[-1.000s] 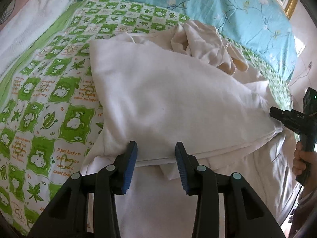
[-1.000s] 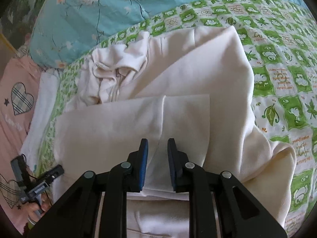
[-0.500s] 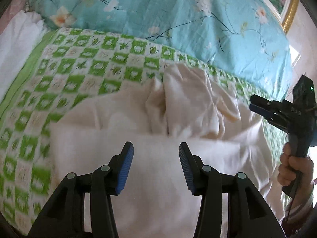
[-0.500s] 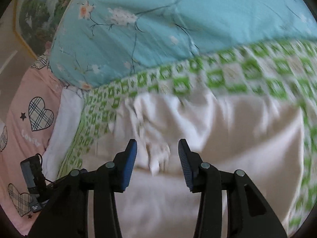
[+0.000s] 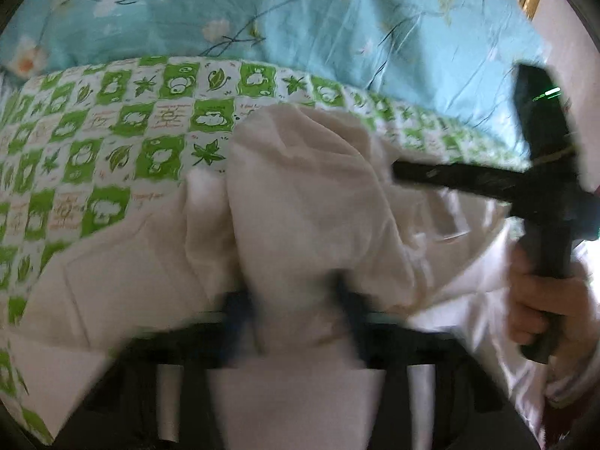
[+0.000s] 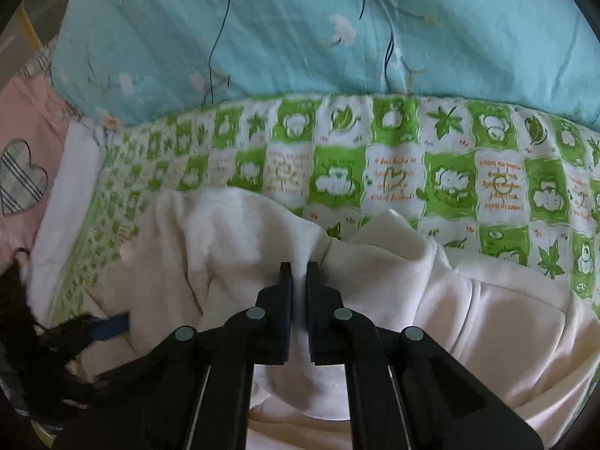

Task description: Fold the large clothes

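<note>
Cream cotton garment [image 6: 487, 311] lies bunched on the green-checked bedspread [image 6: 450, 172] near the blue floral quilt [image 6: 300, 30]. Both tools have just clenched: right tool [image 6: 299, 270] and left tool [image 5: 296, 318] each pinch cloth, so a fold can begin.

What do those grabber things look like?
The right gripper is black plastic, with two straight flat fingers on hinged arms dotted with round grey rivets. The left gripper looks the same but blurred, its finger pads blue. The hand holding the right one wears a pale sleeve.
</note>
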Demonstrator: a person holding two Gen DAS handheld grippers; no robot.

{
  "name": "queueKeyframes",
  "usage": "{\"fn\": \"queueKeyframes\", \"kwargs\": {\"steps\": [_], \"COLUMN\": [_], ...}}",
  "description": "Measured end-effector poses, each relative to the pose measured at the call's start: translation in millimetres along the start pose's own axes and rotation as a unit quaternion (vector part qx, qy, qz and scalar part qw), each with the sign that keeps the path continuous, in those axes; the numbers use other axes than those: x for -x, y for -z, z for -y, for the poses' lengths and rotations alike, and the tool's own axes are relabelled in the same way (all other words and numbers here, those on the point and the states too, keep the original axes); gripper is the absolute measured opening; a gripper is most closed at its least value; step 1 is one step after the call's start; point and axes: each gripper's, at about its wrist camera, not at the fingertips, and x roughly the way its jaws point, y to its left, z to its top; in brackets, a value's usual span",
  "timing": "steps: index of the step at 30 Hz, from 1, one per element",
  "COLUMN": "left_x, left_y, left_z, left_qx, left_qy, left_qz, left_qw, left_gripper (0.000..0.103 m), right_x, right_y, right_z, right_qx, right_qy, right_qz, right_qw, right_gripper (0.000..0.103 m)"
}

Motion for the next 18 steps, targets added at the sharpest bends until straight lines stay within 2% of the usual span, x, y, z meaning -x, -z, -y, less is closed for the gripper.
{"fn": "queueKeyframes", "kwargs": {"steps": [1,3,4,7,9,12,15,18], "left_x": [-1.6,8.6,19.0,62.6,91.6,124.4,129.2,112.6], "left_y": [-4.0,-13.2,-16.2,-20.9,-14.9,12.3,45.1,74.6], "left_z": [-2.0,-4.1,-4.2,1.2,8.0,17.1,21.6,17.7], "left_qx": [0.001,0.002,-0.001,-0.009,-0.025,-0.059,-0.072,-0.065], "left_qy": [0.001,0.001,-0.002,0.008,0.007,0.013,0.024,0.021], "left_qz": [-0.001,0.021,0.036,0.096,0.131,0.161,0.152,0.108], "left_qw": [1.0000,0.9998,0.9993,0.9953,0.9910,0.9851,0.9854,0.9918], "left_gripper": [0.004,0.003,0.003,0.003,0.002,0.001,0.002,0.003], "right_x": [5.3,23.3,33.1,75.5,100.0,130.2,137.9,129.6], "right_y": [-1.9,-7.3,-9.4,-10.6,-3.4,24.6,58.2,95.3], "right_z": [1.1,4.0,5.1,14.6,22.1,37.7,55.3,76.2], "right_qx": [-0.004,-0.017,-0.021,-0.041,-0.054,-0.067,-0.082,-0.109], "right_qy": [-0.007,-0.027,-0.034,-0.062,-0.077,-0.083,-0.076,-0.056], "right_qz": [0.010,0.036,0.049,0.104,0.128,0.146,0.135,0.095], "right_qw": [1.000,0.999,0.998,0.992,0.987,0.984,0.985,0.988], "right_gripper": [0.007,0.005,0.002,0.002,0.002,0.002,0.002,0.005]}}
